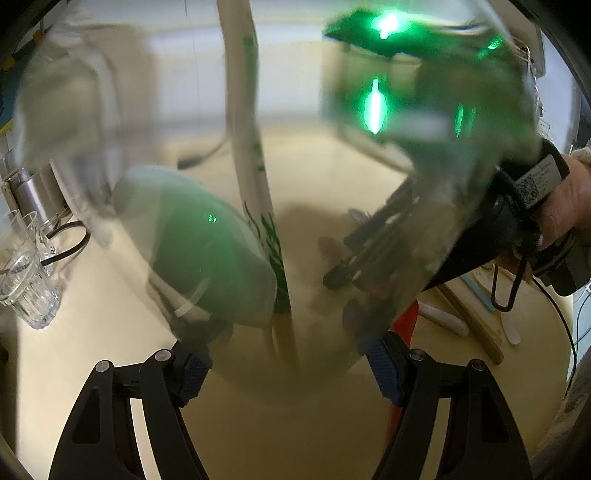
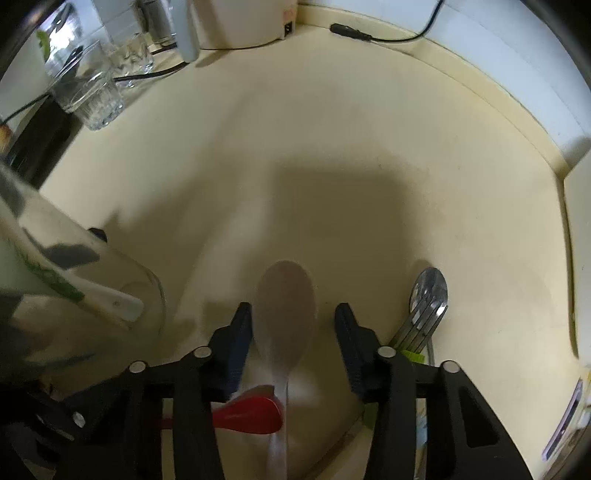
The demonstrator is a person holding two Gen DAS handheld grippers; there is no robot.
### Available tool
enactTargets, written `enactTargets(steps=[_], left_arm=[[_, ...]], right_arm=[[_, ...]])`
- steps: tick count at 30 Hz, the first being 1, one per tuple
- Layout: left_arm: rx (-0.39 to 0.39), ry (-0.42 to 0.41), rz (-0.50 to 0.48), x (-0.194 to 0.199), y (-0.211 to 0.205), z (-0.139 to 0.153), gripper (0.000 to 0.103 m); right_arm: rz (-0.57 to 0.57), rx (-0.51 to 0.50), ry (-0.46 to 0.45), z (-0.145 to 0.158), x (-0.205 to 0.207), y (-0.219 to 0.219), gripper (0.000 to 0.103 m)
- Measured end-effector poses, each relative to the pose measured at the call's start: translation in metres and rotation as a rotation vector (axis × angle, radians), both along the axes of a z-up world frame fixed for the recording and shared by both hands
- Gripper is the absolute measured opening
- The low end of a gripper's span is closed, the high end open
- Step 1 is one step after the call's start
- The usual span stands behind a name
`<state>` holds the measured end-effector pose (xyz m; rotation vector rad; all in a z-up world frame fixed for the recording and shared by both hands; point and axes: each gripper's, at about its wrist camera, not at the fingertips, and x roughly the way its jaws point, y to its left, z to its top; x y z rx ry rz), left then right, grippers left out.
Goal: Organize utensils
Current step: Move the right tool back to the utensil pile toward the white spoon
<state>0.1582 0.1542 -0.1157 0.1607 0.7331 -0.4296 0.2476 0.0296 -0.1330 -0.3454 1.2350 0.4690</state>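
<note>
My left gripper [image 1: 290, 369] is shut on the base of a large clear glass jar [image 1: 325, 373]. A paper-sleeved pair of chopsticks [image 1: 251, 147] and a pale green spoon [image 1: 199, 243] stand inside it. My right gripper [image 2: 293, 328] points down at the cream counter with its fingers open. A translucent spoon [image 2: 284, 299] lies between them, and the right pad stands clear of it. A red spoon [image 2: 251, 410] lies just behind it, and a metal spoon and fork [image 2: 428, 295] lie to the right. The jar [image 2: 147, 295] shows at the left. Through the jar I see the right gripper [image 1: 347, 251], blurred.
Clear drinking glasses [image 2: 88, 92] stand at the back left beside a white appliance [image 2: 243, 22]. A black cable [image 2: 369, 37] runs along the raised back edge of the counter. Wooden utensils [image 1: 472, 317] lie at the right, near a person's hand [image 1: 569, 199].
</note>
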Motion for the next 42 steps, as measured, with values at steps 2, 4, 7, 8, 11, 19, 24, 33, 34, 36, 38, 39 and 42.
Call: enactTargets(steps=[2, 4, 7, 8, 11, 19, 24, 33, 34, 36, 38, 39, 42], left_arm=[[0.002, 0.000, 0.000, -0.001, 0.000, 0.000, 0.077], [0.003, 0.000, 0.000, -0.002, -0.002, 0.000, 0.077], [0.003, 0.000, 0.000, -0.002, -0.002, 0.000, 0.077], [0.003, 0.000, 0.000, -0.002, -0.001, 0.000, 0.077], [0.003, 0.000, 0.000, -0.002, -0.001, 0.000, 0.077], [0.002, 0.000, 0.000, -0.002, -0.002, 0.000, 0.077], [0.001, 0.001, -0.001, -0.003, -0.002, 0.000, 0.077], [0.001, 0.001, 0.000, -0.003, -0.002, 0.000, 0.077], [0.002, 0.001, 0.000, -0.003, -0.002, -0.001, 0.077], [0.001, 0.001, 0.000, -0.003, -0.002, -0.001, 0.077], [0.001, 0.001, 0.000, -0.004, -0.002, -0.001, 0.077], [0.000, 0.001, 0.000, -0.004, -0.002, -0.001, 0.077], [0.000, 0.001, 0.000, -0.002, 0.001, 0.001, 0.077]], right_arm=[[-0.001, 0.005, -0.001, 0.000, -0.001, -0.004, 0.034], [-0.028, 0.032, -0.007, 0.004, -0.002, -0.014, 0.034], [-0.083, 0.111, -0.051, 0.024, -0.004, -0.030, 0.034], [-0.099, 0.131, -0.074, 0.032, -0.006, -0.035, 0.034], [-0.136, 0.195, -0.150, 0.062, -0.011, -0.048, 0.033], [-0.190, 0.306, -0.384, 0.150, -0.027, -0.046, 0.031], [-0.131, 0.392, -0.490, 0.208, -0.045, -0.042, 0.029], [-0.068, 0.418, -0.465, 0.217, -0.048, -0.028, 0.029], [-0.068, 0.405, -0.432, 0.208, -0.043, -0.030, 0.030], [-0.062, 0.357, -0.355, 0.178, -0.032, -0.030, 0.032], [-0.051, 0.300, -0.279, 0.144, -0.026, -0.031, 0.035], [-0.050, 0.270, -0.241, 0.126, -0.025, -0.032, 0.035], [-0.062, 0.161, -0.097, 0.064, -0.020, -0.038, 0.036]])
